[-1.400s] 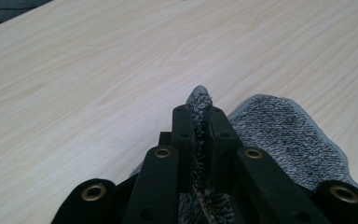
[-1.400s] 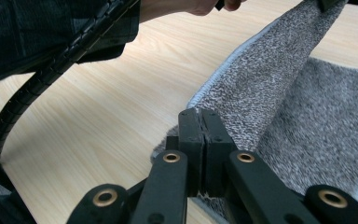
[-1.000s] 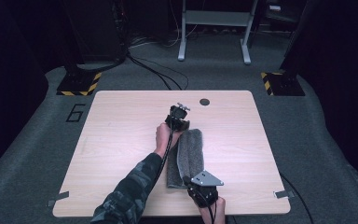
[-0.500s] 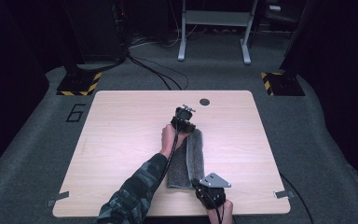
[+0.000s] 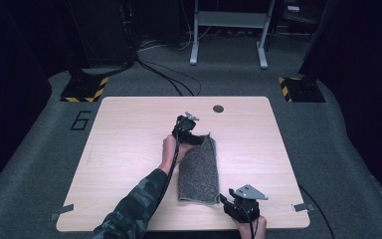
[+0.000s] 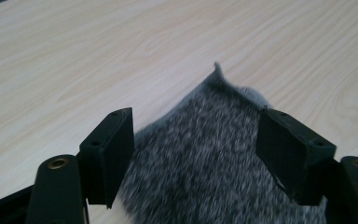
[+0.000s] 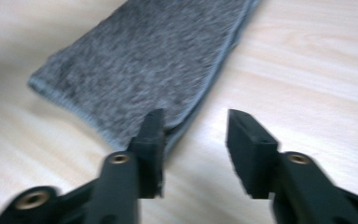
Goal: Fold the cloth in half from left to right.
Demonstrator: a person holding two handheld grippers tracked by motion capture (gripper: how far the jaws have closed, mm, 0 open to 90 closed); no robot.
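Observation:
A grey knitted cloth (image 5: 198,169), folded into a long strip, lies flat on the wooden table (image 5: 129,149). My left gripper (image 5: 197,140) is at the cloth's far end, open, with its jaws spread wide over the cloth (image 6: 205,158); the cloth's pointed far corner shows just beyond them. My right gripper (image 5: 226,200) sits at the table's near edge, just right of the cloth's near right corner. In the right gripper view it (image 7: 193,140) is open, its left jaw beside the hem of the cloth (image 7: 154,60), with bare wood between the jaws.
A small dark round disc (image 5: 218,108) sits near the table's far edge. Around the table, the grey floor carries a painted 6 (image 5: 81,120), black cables (image 5: 164,74), two hazard-striped bases (image 5: 84,89) and a metal stand (image 5: 229,30).
The right gripper has slid to the right, off the cloth's near end to beside its corner. The left gripper has shifted slightly right at the far end. The cloth now lies straighter.

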